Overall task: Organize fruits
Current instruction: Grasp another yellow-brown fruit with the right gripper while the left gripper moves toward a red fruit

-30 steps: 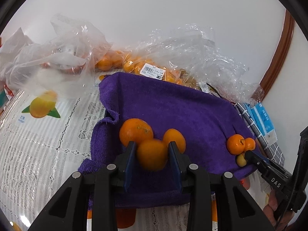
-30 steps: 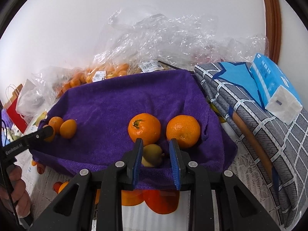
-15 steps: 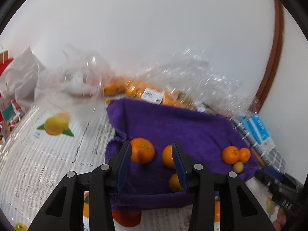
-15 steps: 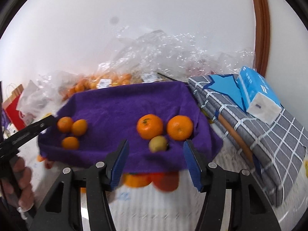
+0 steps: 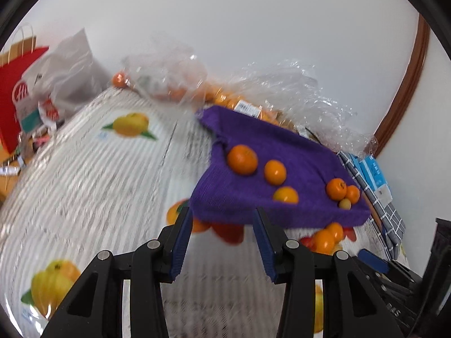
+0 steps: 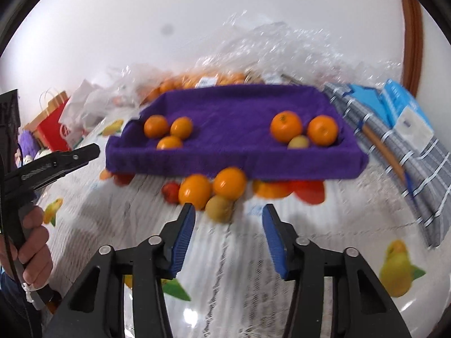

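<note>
Fruit, loose lot: two orange mandarins and one small yellow-green round fruit [image 6: 219,209], lying on the white lace-patterned tablecloth [image 6: 310,242] in front of the purple towel-covered tray [image 6: 234,166].

Right gripper [image 6: 228,226]: black frame, blue pads, jaws parted and holding nothing; they have just been narrowing from a wider spread. The yellow-green fruit sits just beyond the tips, slightly toward the left pad. The two mandarins [image 6: 211,188] touch it on its far side. All three are round, so no long axis governs the approach.

Left gripper [image 5: 222,232]: same build, jaws parted and empty, having just been opening. Ahead of it lies the near edge of the purple tray. The loose cluster [image 5: 327,238] lies off to its right, well aside.

Judgement: right hand is the nearer and better aligned; a short advance, shifted slightly left, should bracket the small fruit.

On the tray: three oranges [image 6: 169,132] at left; two oranges and a yellow-green fruit [image 6: 304,132] at right.
</note>
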